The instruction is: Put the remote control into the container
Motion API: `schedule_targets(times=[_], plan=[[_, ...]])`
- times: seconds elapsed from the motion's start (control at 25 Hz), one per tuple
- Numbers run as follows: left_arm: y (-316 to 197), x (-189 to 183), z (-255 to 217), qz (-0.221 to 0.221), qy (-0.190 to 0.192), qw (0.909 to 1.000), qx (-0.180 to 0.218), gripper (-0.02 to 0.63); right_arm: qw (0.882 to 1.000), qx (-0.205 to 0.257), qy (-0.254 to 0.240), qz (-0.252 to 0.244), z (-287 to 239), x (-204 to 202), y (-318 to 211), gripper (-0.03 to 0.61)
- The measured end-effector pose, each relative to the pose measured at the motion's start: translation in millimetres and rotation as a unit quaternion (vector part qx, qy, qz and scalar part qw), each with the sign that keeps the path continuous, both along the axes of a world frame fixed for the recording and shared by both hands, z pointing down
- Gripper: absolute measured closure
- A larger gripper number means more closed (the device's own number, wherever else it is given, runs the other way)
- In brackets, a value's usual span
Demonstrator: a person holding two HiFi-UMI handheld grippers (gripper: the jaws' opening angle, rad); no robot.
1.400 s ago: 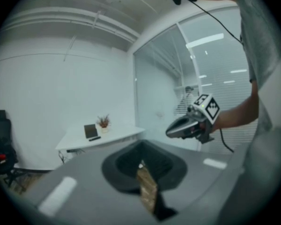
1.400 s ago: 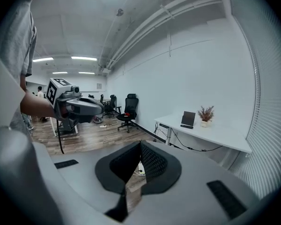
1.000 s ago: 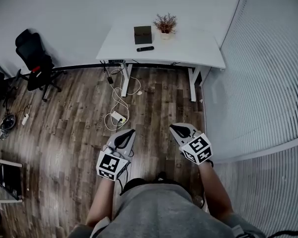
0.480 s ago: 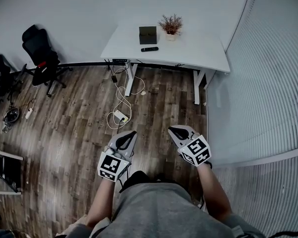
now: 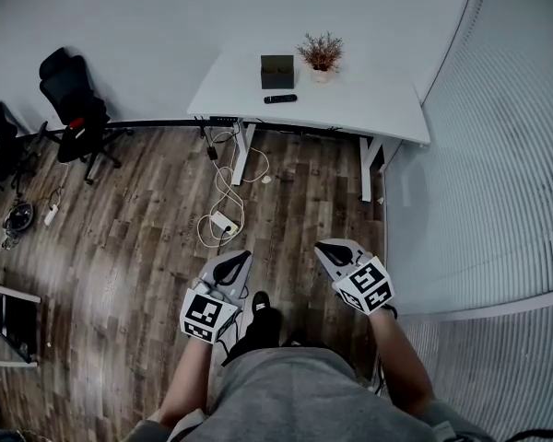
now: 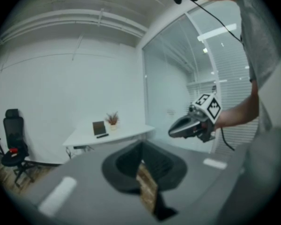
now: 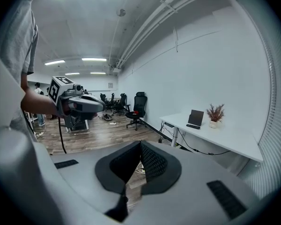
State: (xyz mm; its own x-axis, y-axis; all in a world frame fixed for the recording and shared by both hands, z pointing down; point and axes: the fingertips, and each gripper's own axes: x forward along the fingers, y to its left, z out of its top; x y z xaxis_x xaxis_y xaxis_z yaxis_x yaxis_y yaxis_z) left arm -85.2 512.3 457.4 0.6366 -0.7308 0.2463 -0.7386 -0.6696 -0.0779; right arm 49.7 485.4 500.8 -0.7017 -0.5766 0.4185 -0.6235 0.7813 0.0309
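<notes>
**Remote far off on the table, both my grippers closed and empty**

The remote control (image 5: 280, 98) is a slim dark bar lying flat on the white table (image 5: 373, 104). It sits just in front of the dark, box-like container (image 5: 276, 71); from here I cannot tell whether the two touch. I judge the remote to be light, stiff plastic with a smooth shell that may slip between the pads. I would pinch it across its narrow width, near the middle of its length, so that neither end droops. It lies low, so my jaws will have to come down close to the tabletop to catch its long edges.

A small potted plant (image 5: 322, 55) stands just beside the container, on the side I should keep clear of. The table is well apart from me across the wooden floor (image 5: 147, 219). My left gripper (image 5: 230, 261) and right gripper (image 5: 333, 251) are both held low in front of me. Each has its jaws together with nothing between them.
</notes>
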Motion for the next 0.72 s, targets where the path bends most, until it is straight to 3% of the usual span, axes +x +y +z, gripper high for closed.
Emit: schedule_targets(times=[0.72], plan=[[-127,-61,3,0.032,0.010,0.9993,-0.014,0.614,0.998,-0.031,0.028,0.038,10,-42,-97,0.561]])
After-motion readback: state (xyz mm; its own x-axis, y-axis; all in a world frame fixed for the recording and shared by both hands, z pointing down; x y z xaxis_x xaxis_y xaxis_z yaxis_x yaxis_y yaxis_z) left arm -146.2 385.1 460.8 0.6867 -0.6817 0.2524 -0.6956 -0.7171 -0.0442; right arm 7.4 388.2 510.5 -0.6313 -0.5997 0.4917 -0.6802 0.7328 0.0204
